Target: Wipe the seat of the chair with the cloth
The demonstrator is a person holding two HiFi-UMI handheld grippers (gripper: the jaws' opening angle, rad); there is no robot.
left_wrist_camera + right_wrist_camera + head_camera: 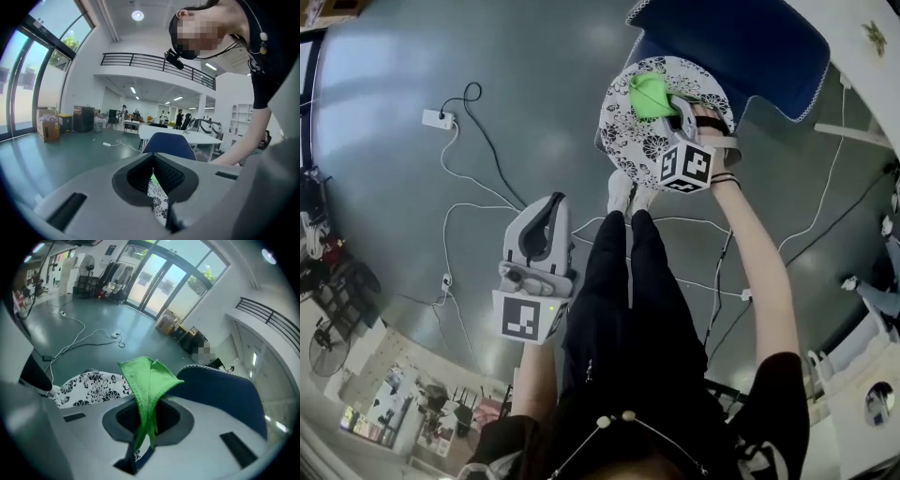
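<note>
The chair has a round black-and-white floral seat (647, 141) and a blue backrest (741, 47). My right gripper (667, 103) is down over the seat, shut on a bright green cloth (649, 94) that lies bunched on the cushion. In the right gripper view the cloth (145, 380) sticks up from the right gripper (149, 414), with the seat (91, 383) to the left and the backrest (220, 385) to the right. My left gripper (551, 202) hangs away from the chair over the floor, shut and empty. Beyond the left gripper (152, 161) a sliver of seat (159, 204) shows below the backrest (168, 144).
A white power strip (437, 119) and several cables (478, 202) lie on the grey floor left of the chair. The person's legs (628, 281) and shoes (628, 192) stand just in front of the seat. A white table (853, 37) borders the backrest at top right.
</note>
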